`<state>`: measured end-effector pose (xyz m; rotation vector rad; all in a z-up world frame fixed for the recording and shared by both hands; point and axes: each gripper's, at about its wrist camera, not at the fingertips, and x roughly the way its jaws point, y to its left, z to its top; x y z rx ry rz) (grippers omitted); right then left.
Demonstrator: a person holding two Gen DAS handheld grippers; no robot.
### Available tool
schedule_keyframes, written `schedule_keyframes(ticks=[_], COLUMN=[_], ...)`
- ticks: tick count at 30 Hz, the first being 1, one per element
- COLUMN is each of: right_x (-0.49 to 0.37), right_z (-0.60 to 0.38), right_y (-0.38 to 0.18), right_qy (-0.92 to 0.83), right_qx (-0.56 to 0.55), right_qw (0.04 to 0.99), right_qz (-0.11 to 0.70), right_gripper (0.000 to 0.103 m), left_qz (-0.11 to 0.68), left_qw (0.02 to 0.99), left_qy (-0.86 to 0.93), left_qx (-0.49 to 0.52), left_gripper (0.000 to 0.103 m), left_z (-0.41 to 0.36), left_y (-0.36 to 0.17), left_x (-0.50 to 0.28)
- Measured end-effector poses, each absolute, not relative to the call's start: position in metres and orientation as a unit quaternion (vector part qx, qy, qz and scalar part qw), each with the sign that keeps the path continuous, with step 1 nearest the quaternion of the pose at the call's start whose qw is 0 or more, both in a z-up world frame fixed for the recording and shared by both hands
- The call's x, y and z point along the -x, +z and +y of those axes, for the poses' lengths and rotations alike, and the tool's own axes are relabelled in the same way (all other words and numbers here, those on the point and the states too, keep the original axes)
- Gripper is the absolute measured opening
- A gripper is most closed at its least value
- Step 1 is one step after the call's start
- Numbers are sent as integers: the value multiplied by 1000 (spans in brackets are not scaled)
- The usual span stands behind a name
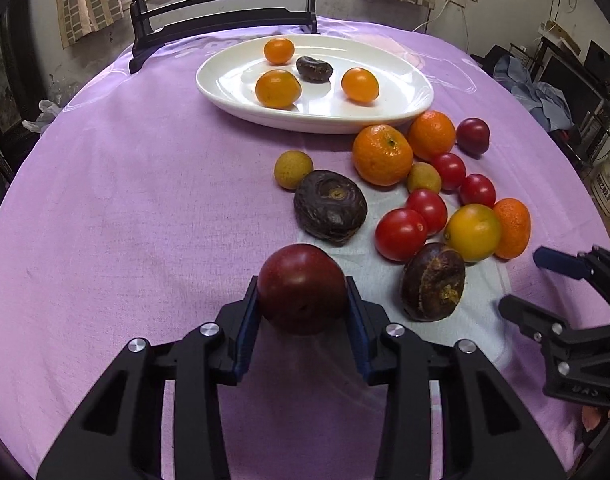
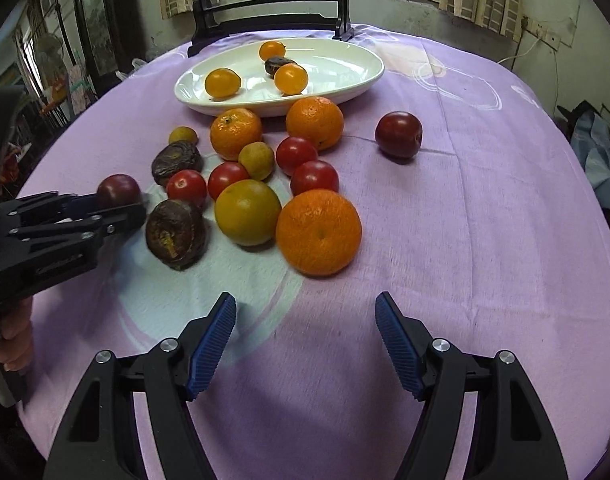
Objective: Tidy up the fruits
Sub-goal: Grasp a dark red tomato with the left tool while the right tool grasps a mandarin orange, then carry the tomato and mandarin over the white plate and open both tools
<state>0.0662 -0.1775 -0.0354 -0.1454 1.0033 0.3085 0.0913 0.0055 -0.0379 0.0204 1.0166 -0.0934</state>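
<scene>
- The left claw (image 1: 303, 294) holds a dark red plum (image 1: 303, 288) between its two blue pads, just above the counter (image 1: 125, 200) with the purple cloth.
- The right claw (image 2: 305, 322) is wide apart and holds nothing; it is near a big orange (image 2: 319, 232).
- A white plate (image 1: 385, 116) at the far side carries three small orange fruits and one dark fruit.
- Between the plum and the plate lies a wrinkled dark fruit (image 1: 330, 207); tomatoes and oranges are in a group to the right.
</scene>
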Motion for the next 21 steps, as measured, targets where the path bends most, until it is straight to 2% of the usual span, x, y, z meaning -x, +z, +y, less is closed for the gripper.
schedule_keyframes(ticks=[8,10,11,21], right_x=[-93,-96,-96,-74], right_z=[-170,-170,-170,-179], right_y=[-38,-37,-36,-3], right_qy=[113,117,126,126], right_qx=[109,105,99,96], right_qw=[868,869,868,887], right_qz=[471,470,471,435], right_gripper=[71,57,46,44], left_qz=[485,485,485,481], left_qw=[873,873,873,876], left_qy=[-49,-49,-49,-43], left_qx=[-6,-6,-6,-4], left_gripper=[39,39,39,39], left_z=[7,7,7,17], left_y=[-39,-39,-39,-19], left_x=[-90,-90,-90,-85])
